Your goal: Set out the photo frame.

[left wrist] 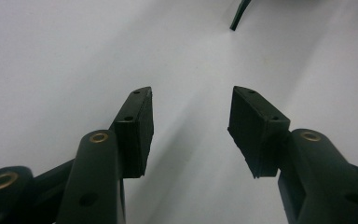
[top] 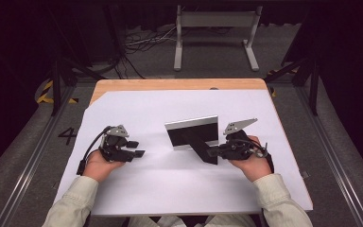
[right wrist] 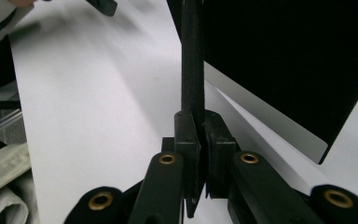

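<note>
A photo frame stands upright in the middle of the white sheet, its black back with a silver border turned toward me. Its black fold-out stand juts toward the right hand. My right gripper is shut on that stand. In the right gripper view, both pads press on the thin black stand, and the frame's dark back rises to its right. My left gripper rests on the sheet left of the frame. It is open, with nothing between its jaws.
A white sheet covers the wooden table, whose far edge shows bare. Behind the table, a grey metal rack and cables lie on the floor. A sleeve shows at the left of the right gripper view.
</note>
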A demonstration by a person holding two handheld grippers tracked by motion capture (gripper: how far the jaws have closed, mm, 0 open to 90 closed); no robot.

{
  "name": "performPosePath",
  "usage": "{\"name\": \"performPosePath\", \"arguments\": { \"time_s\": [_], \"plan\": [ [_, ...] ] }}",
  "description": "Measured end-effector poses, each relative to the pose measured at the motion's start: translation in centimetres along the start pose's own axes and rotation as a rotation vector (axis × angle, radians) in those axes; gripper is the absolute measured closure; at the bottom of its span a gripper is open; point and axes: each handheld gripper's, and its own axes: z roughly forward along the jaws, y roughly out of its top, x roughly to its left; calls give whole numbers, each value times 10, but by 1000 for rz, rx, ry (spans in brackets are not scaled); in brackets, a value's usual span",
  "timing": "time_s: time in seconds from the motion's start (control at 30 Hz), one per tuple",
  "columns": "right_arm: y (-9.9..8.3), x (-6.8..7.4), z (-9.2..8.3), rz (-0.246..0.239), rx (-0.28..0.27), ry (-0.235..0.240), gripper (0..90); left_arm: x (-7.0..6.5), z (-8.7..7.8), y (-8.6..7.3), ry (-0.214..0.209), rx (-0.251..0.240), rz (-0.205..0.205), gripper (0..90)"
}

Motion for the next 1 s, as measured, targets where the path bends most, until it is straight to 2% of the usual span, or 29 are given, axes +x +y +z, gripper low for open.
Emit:
{"name": "performPosePath", "arguments": {
  "time_s": [0.27, 0.37, 0.43, 1.0],
  "plan": [
    [-7, 0, 2, -10, 34, -2, 855, 0, 6, 6, -13, 4, 15, 504],
    [-11, -1, 4, -12, 50, -3, 852, -2, 8, 8, -19, 4, 9, 503],
    [-12, -2, 4, -15, 57, -3, 851, -1, 9, 9, -22, 7, 20, 503],
    [-17, -2, 9, -35, 120, -4, 849, -2, 11, 10, -24, 13, 24, 501]
  ]
}}
